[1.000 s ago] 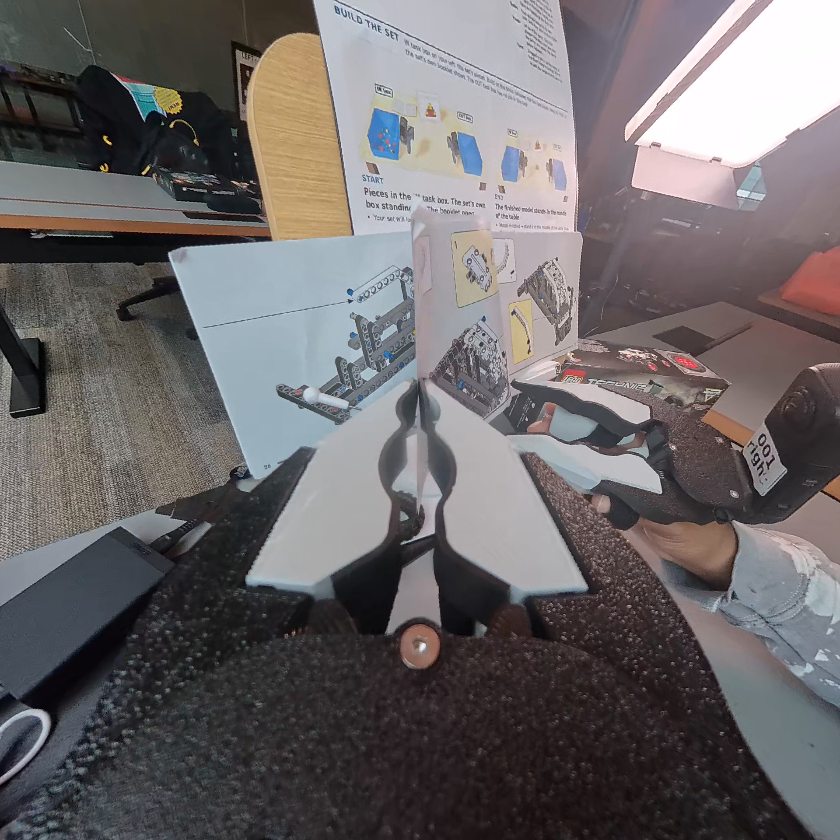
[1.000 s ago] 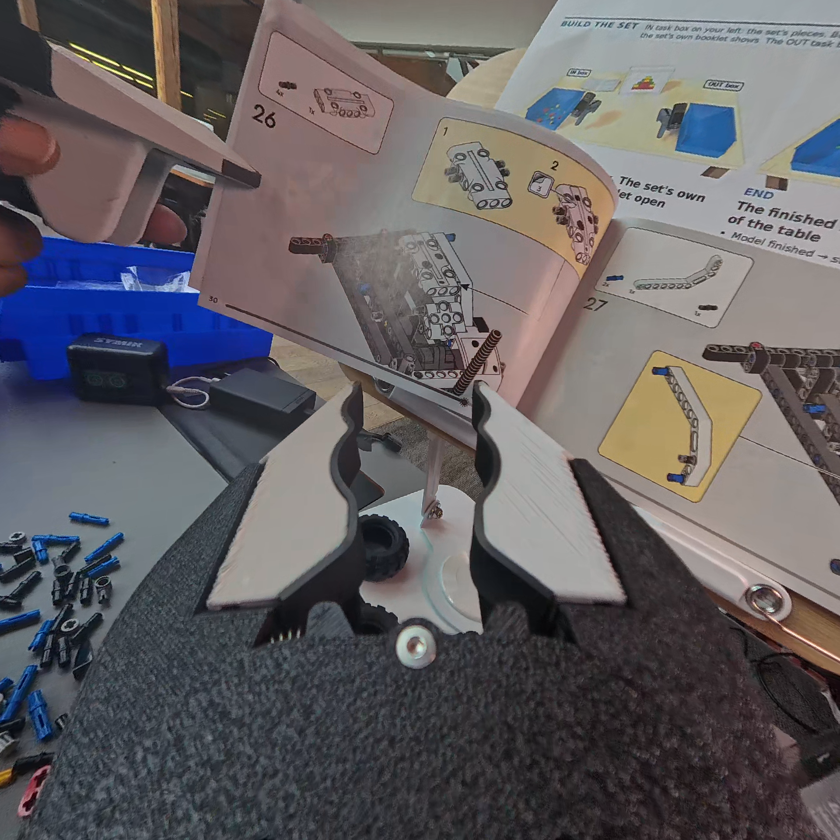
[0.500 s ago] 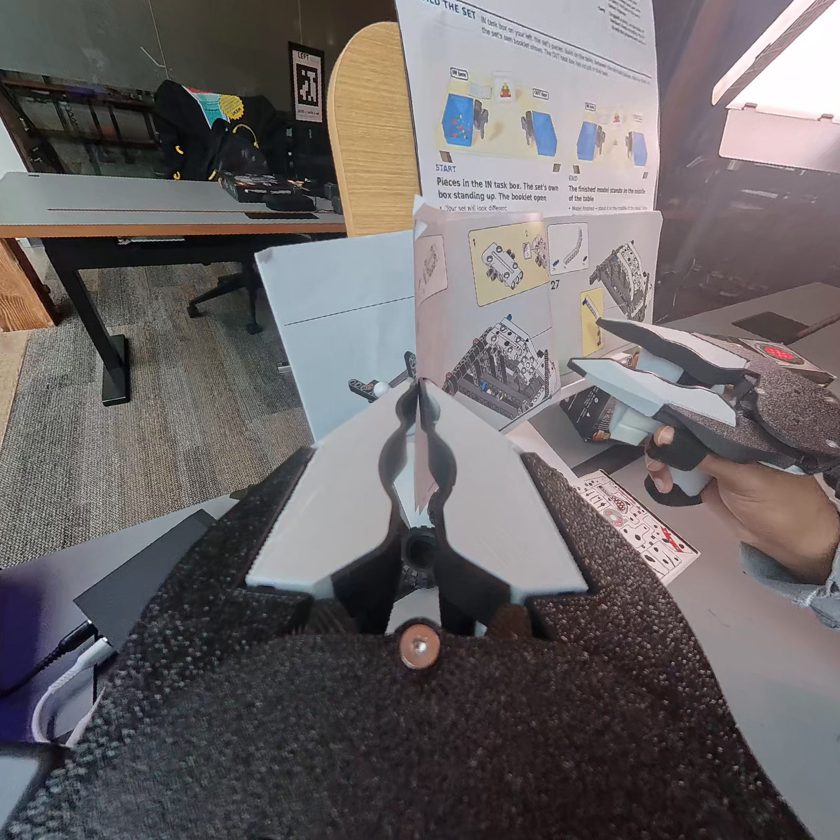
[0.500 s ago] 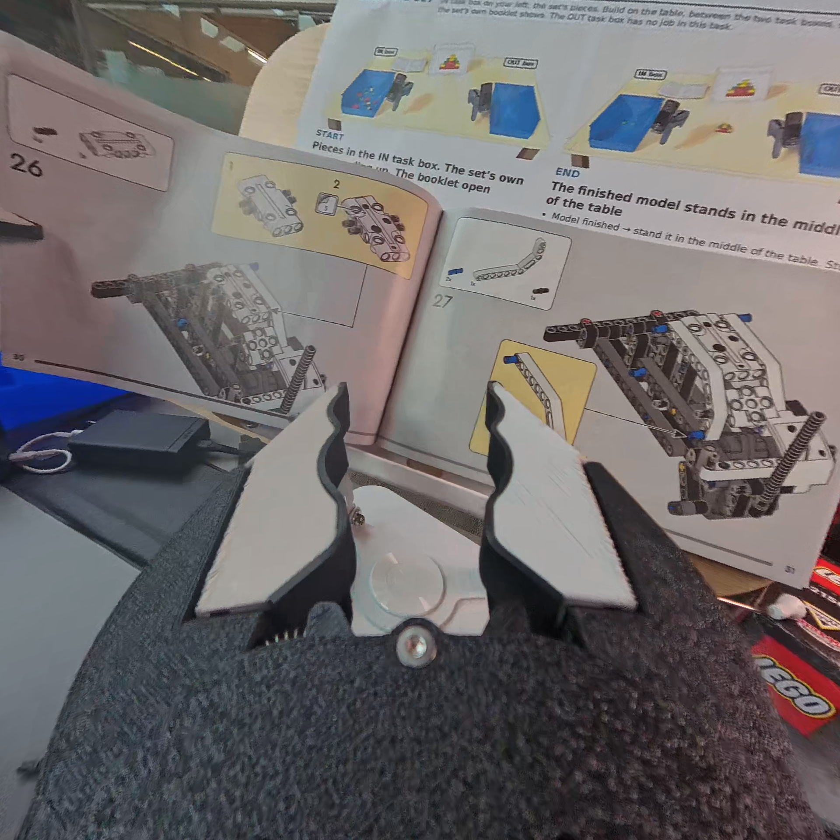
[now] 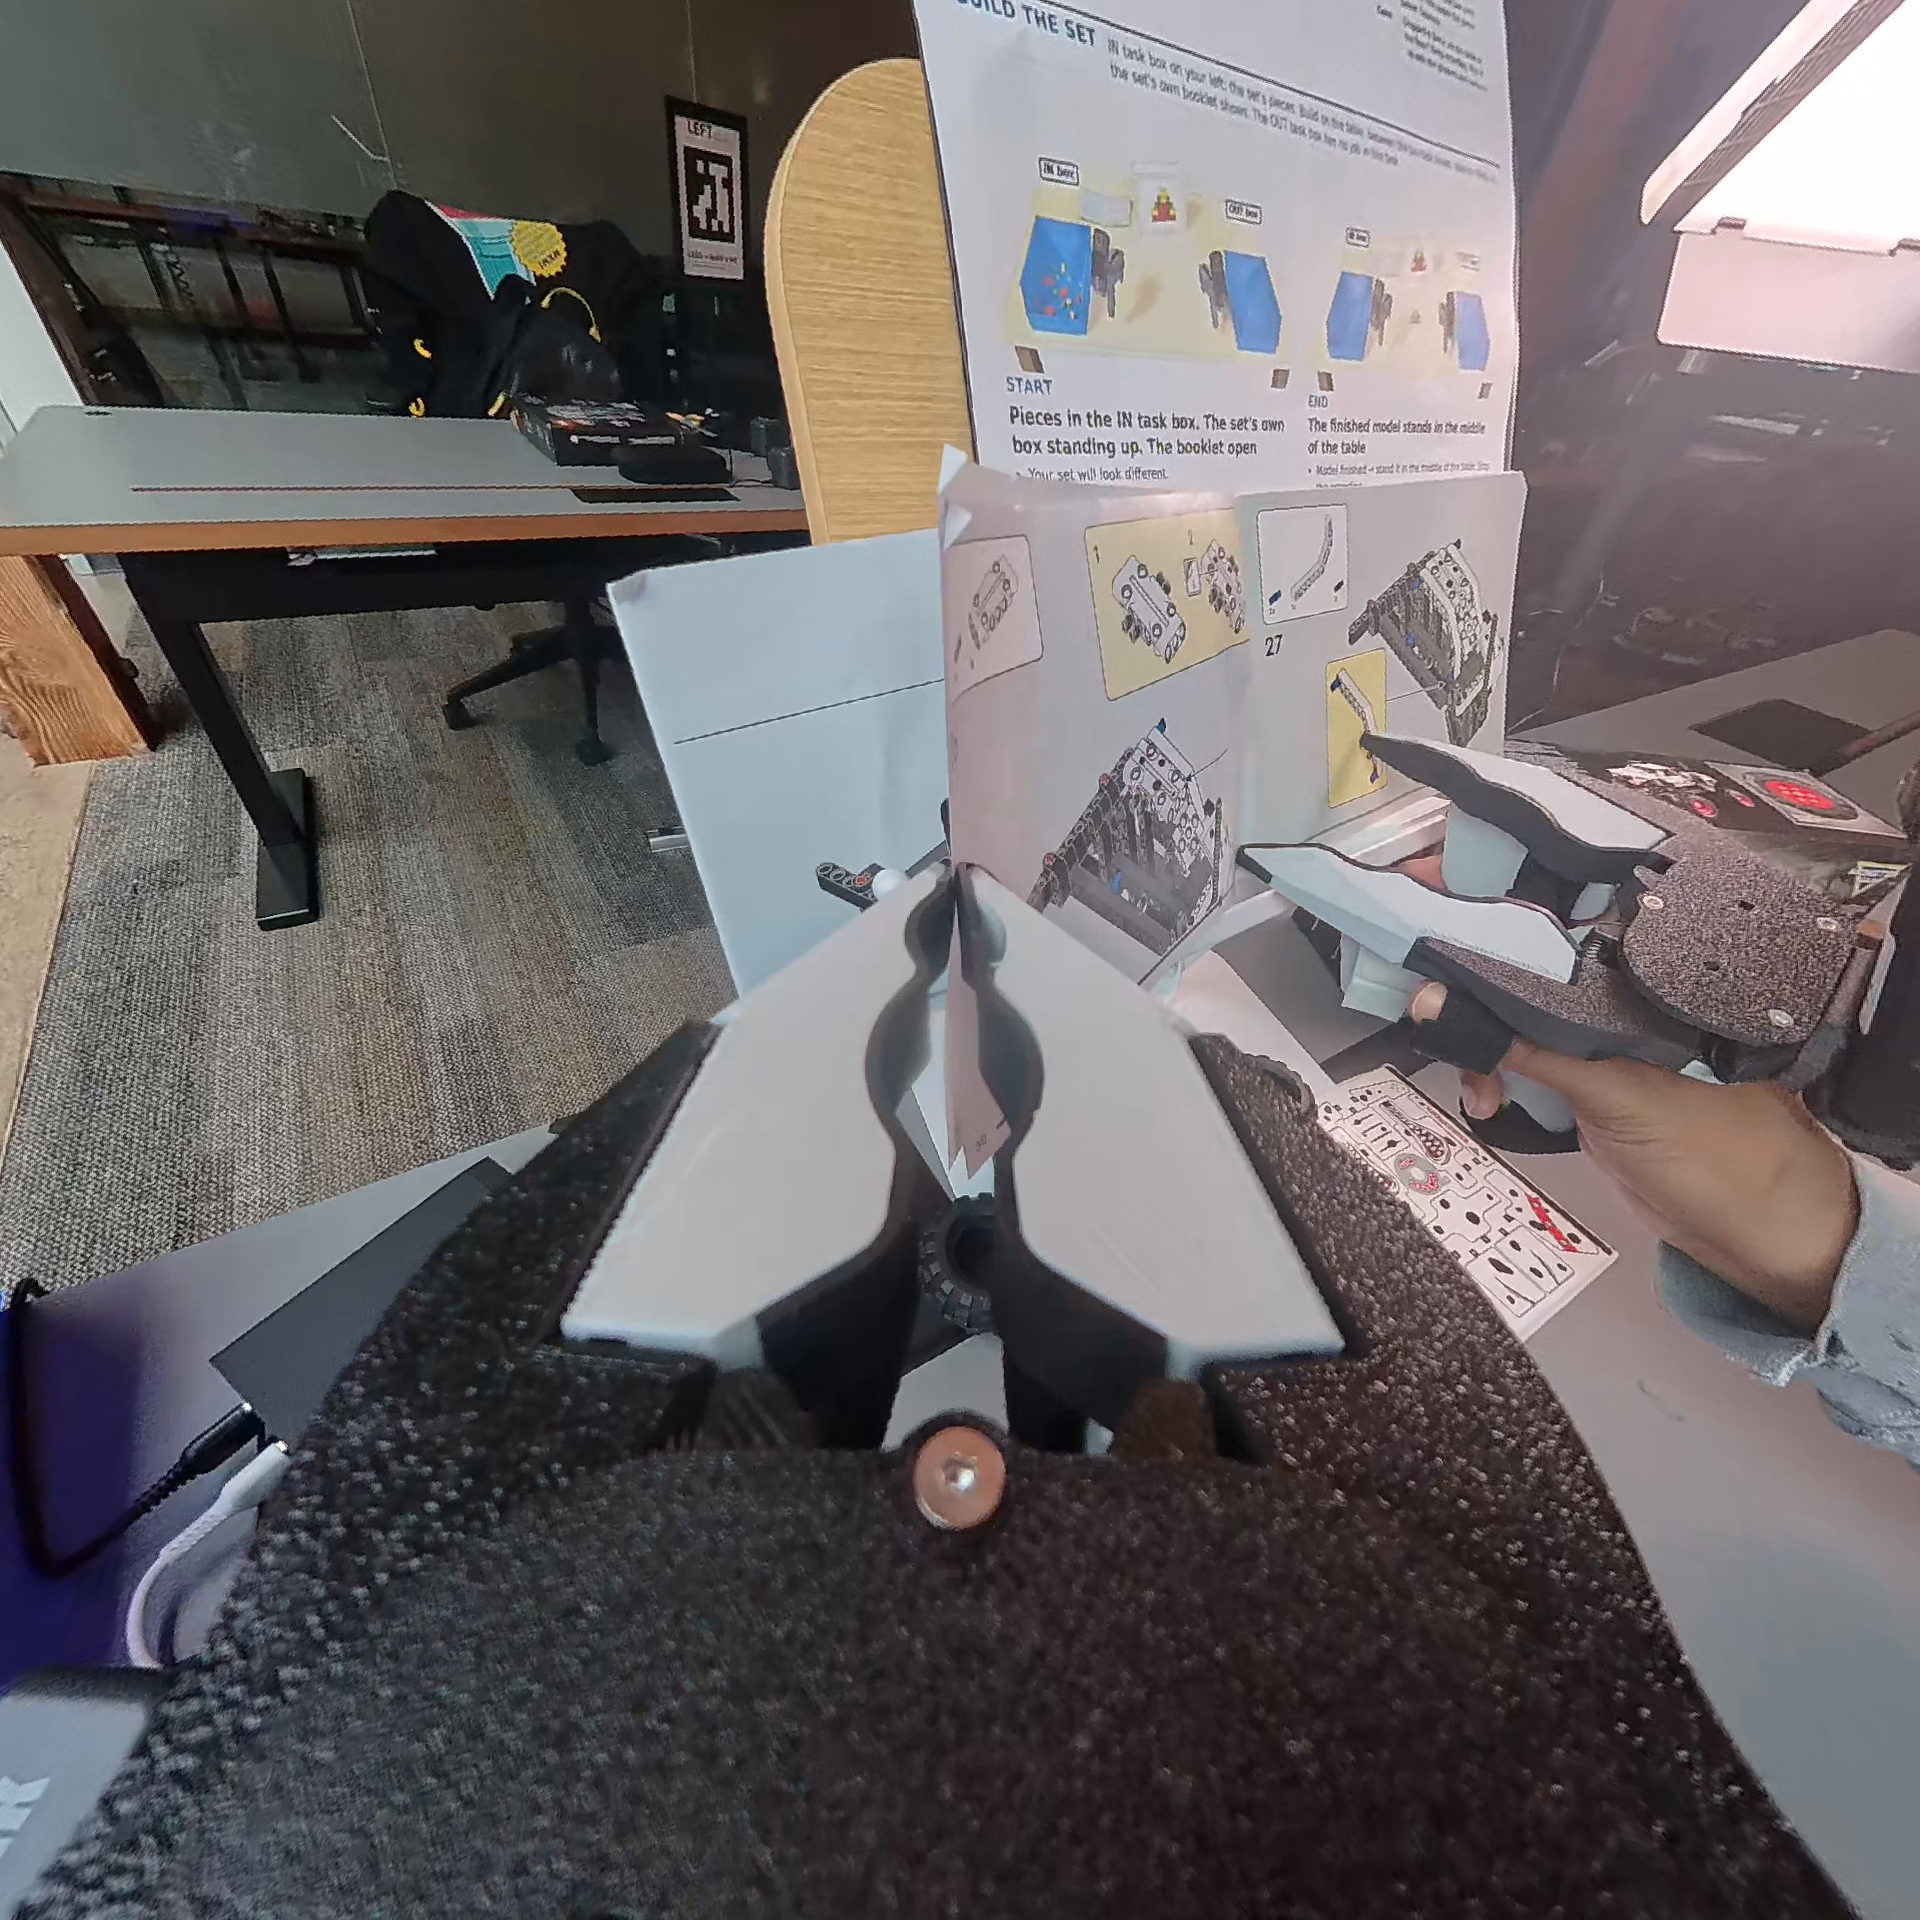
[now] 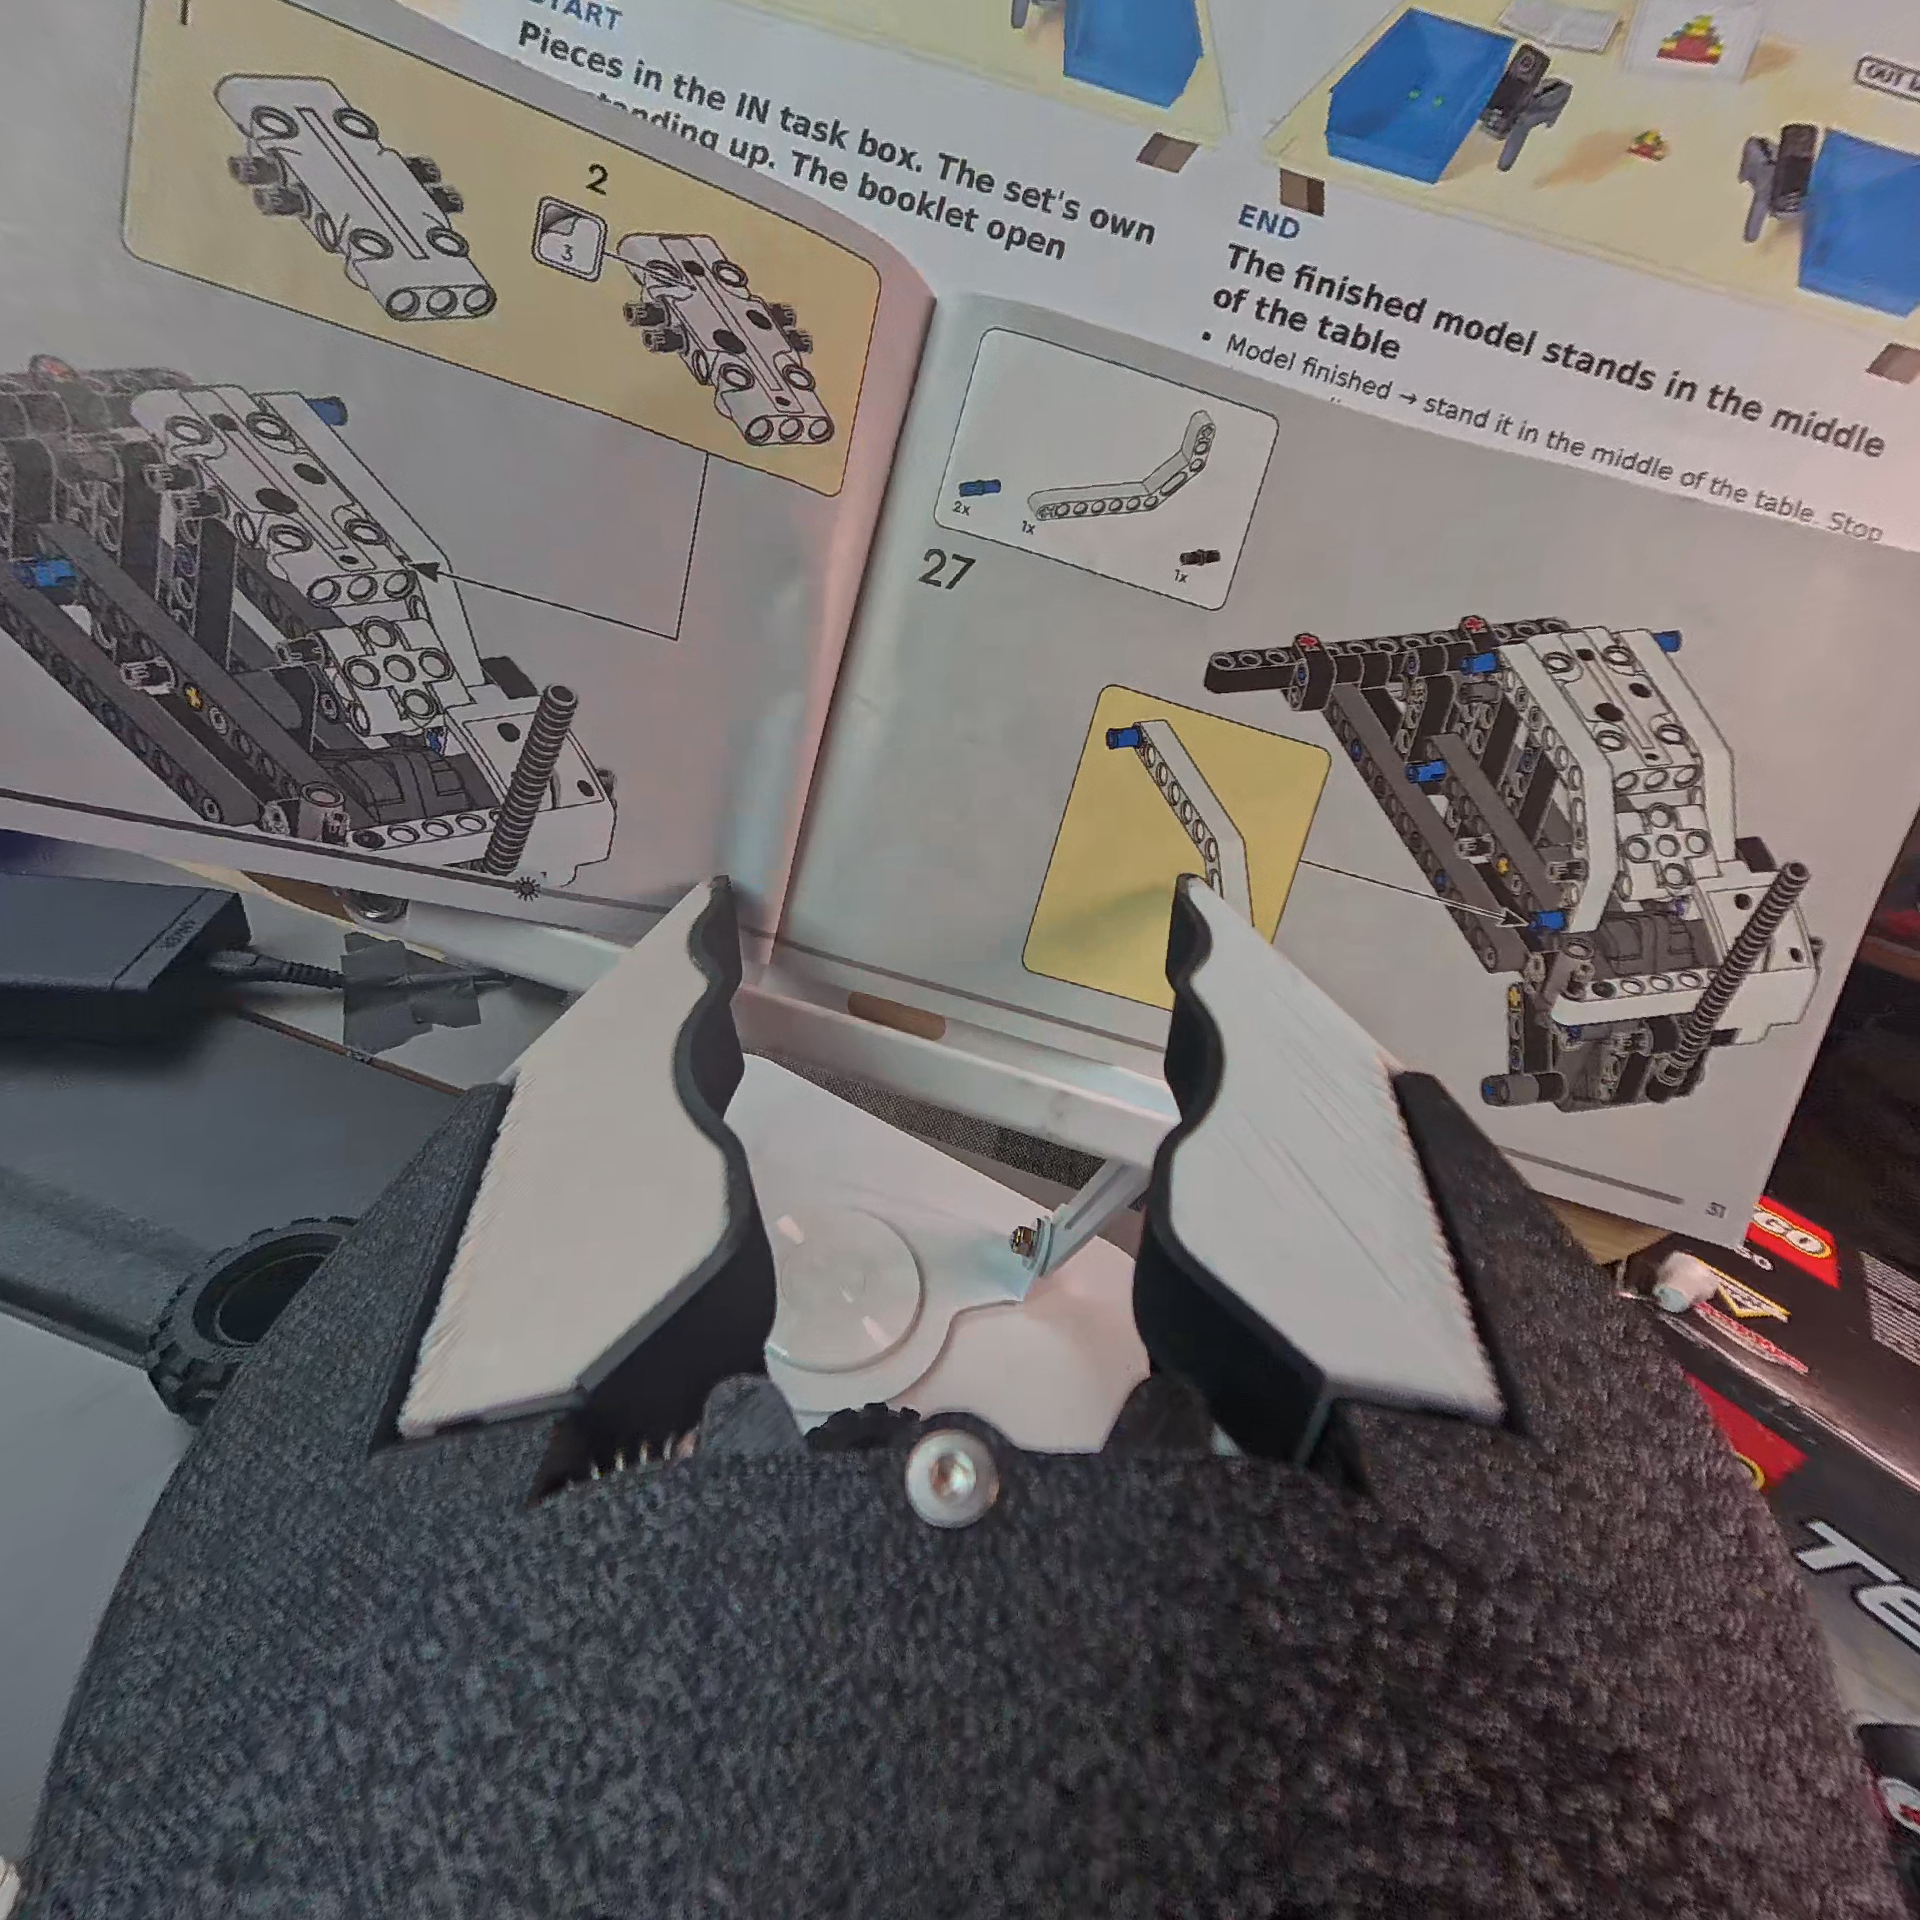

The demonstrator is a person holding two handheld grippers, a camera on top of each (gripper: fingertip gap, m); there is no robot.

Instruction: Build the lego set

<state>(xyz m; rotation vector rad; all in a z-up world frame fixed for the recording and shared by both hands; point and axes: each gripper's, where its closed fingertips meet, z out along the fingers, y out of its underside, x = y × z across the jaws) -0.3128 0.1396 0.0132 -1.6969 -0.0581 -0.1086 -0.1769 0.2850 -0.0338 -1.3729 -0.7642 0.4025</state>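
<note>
Left wrist view: left gripper (image 5: 954, 902) jaws pinching booklet page (image 5: 971, 1081)

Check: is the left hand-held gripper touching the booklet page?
Touching. The left wrist view shows the left hand-held gripper shut on the booklet page, whose lower edge runs down between the closed fingers.

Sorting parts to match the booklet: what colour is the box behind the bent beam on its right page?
Yellow; the box shows best in the right wrist view.

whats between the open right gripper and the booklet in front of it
In the right wrist view, only the white stand holding the booklet lies ahead of the right gripper; nothing sits between its open fingers.
</note>
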